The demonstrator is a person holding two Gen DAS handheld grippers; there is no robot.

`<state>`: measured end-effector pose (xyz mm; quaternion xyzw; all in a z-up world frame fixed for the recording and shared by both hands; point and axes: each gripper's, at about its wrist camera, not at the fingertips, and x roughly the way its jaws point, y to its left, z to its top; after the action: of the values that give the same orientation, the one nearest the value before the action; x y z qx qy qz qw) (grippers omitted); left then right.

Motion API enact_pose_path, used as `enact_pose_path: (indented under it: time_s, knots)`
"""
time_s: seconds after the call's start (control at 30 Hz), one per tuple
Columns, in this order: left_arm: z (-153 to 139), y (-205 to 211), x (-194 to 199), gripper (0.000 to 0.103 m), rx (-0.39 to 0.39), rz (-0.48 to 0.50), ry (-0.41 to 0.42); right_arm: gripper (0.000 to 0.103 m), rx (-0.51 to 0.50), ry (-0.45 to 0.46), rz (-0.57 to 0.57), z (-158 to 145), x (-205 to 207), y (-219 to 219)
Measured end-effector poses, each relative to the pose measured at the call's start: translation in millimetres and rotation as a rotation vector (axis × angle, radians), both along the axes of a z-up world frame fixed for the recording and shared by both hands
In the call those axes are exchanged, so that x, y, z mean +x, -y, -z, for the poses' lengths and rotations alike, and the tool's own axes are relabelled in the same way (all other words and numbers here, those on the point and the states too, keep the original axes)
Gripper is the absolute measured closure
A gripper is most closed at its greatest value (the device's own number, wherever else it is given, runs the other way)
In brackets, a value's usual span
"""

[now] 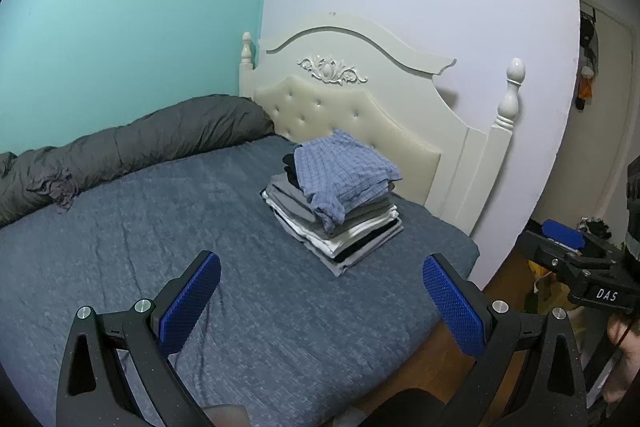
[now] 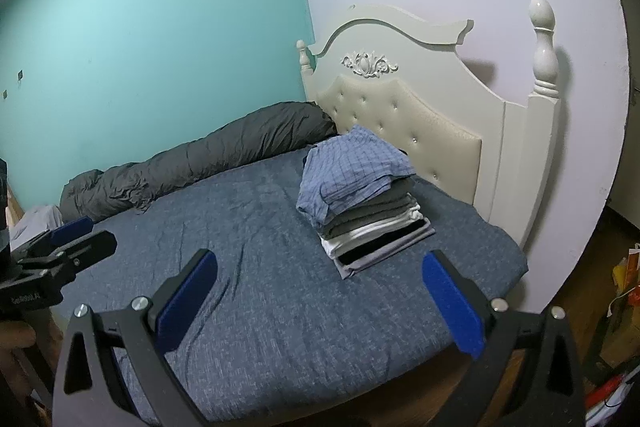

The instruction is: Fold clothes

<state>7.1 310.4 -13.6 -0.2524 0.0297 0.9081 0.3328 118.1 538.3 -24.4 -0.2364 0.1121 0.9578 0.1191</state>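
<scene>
A stack of folded clothes (image 1: 340,219) sits on the blue bed (image 1: 140,227) near the headboard, topped by a blue checked garment (image 1: 344,171). The stack also shows in the right wrist view (image 2: 372,227), with the checked garment (image 2: 352,167) on top. My left gripper (image 1: 322,275) is open and empty, held above the bed, short of the stack. My right gripper (image 2: 320,271) is open and empty, also above the bed and short of the stack. Each gripper shows at the edge of the other's view: the right one (image 1: 576,251), the left one (image 2: 76,243).
A rolled grey duvet (image 1: 120,147) lies along the teal wall. A cream tufted headboard (image 1: 360,99) with posts stands behind the stack. The bed's edge drops to a wooden floor (image 1: 432,359) on the right, with clutter and bags (image 2: 624,287) further right.
</scene>
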Motion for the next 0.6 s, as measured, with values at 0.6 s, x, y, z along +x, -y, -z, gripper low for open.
enact_pose_path:
  time_s: [0.6]
  knots:
    - [6.9,10.3,-2.8,0.000,0.005,-0.027,-0.004,0.000,0.007,0.009,0.003,8.0,1.6,2.2]
